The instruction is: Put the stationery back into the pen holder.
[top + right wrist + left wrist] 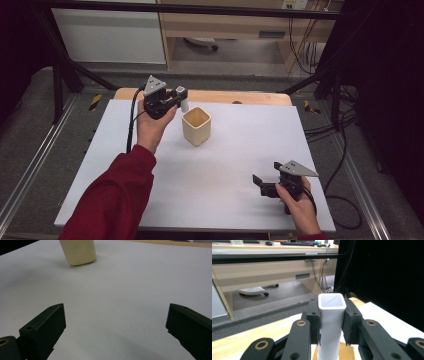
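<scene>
While the white table (215, 170) is lying mostly bare, with wide open room across its middle and near side, the cream square cup (196, 126) is standing upright toward the far edge, mouth facing up. The left gripper (176, 98) is clamping a small white square tube (331, 322) between its jaws, long axis upright, just beside and above the cup's far-left rim. The right gripper (261, 184) is hovering near the table's near-right corner, jaws spread wide and holding nothing.
</scene>
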